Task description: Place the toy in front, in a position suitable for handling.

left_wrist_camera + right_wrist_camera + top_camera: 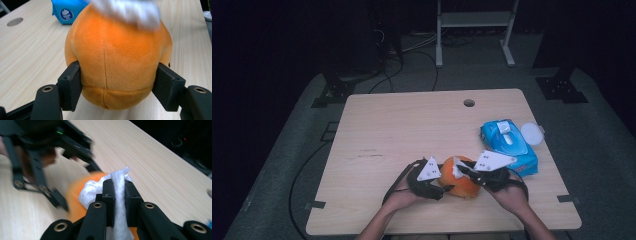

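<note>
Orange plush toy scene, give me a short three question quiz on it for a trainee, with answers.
1. True or false: the left gripper has its jaws on either side of the orange plush toy.
2. What is pinched in the right gripper?
A. a white wipe
B. a pen
C. a spoon
3. Which thing lies on the table past the person's right hand: the blue wipes pack or a red mug?

Key:
1. True; the pads touch both flanks of the toy.
2. A; the wipe rests on top of the toy.
3. The blue wipes pack, with a white lid beside it.
</note>
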The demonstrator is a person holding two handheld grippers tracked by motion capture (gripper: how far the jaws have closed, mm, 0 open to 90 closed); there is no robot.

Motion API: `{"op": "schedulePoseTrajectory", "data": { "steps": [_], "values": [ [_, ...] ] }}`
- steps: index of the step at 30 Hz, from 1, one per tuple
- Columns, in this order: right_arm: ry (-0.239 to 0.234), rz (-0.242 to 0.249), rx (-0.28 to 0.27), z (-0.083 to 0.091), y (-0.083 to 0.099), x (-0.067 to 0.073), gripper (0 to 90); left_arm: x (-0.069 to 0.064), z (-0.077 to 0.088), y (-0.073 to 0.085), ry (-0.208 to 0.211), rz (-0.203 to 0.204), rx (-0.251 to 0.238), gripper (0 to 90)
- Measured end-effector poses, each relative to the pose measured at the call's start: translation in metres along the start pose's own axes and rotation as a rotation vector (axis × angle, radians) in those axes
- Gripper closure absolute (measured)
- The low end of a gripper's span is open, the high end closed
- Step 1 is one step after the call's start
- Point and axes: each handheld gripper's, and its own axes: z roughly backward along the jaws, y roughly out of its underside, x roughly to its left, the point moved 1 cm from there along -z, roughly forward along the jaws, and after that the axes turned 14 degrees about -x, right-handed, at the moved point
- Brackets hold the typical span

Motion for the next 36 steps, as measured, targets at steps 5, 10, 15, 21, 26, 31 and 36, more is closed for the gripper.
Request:
{"op": "schedulePoseTrajectory", "data": {
  "steps": [5,10,15,21,26,31,36],
  "values": [
    [0.034,-0.051,0.013,0.011,0.015,-0.015,80.9,0.006,0.002,-0.002,0.026,0.062,0.0,19.7],
    [0.017,-0.035,0.01,0.002,0.014,-0.009,80.8,0.005,0.004,-0.012,0.027,0.054,-0.04,12.0],
    [-0.043,-0.066,-0.017,-0.011,0.011,-0.002,80.7,0.007,0.007,-0.007,0.012,0.039,-0.024,19.5],
    [-0.037,-0.097,-0.008,-0.005,0.022,-0.01,80.7,0.019,0.014,0.008,0.002,0.108,-0.01,28.2],
    [-0.007,-0.133,0.014,0.007,0.038,-0.016,80.7,0.018,0.017,-0.003,0.02,0.106,-0.075,17.0],
    [-0.035,-0.098,-0.02,-0.003,0.024,-0.006,80.6,0.009,0.007,-0.007,0.016,0.028,-0.055,19.6],
    [-0.077,-0.063,-0.032,-0.014,0.017,0.007,80.6,0.017,0.015,0.004,-0.024,0.087,-0.036,25.2]
  ]
}}
